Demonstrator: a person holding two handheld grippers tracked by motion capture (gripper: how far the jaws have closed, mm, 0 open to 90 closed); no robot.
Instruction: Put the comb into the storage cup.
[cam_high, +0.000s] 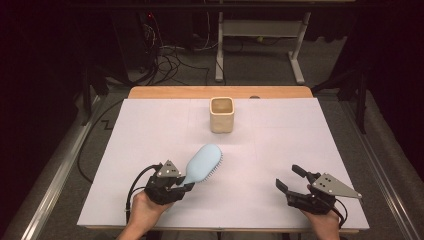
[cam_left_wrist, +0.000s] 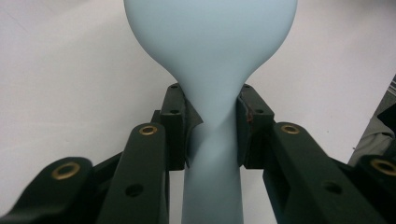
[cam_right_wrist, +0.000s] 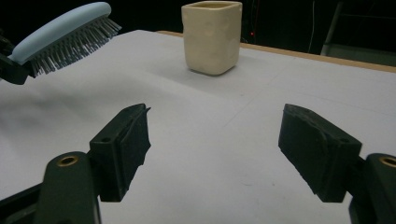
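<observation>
Two grippers: left gripper (cam_high: 184, 186) clamps the hairbrush (cam_high: 204, 163) handle, right gripper (cam_high: 289, 178) gapes wide, empty.

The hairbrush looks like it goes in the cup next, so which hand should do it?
Probably the left. The left gripper already clamps the hairbrush by its handle, aimed toward the cup. The right gripper is open and holds nothing.

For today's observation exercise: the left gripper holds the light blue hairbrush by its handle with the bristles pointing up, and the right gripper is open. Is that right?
Not quite. The right gripper view shows the hairbrush with bristles pointing down. The left gripper does hold its handle, and the right gripper is open.
</observation>
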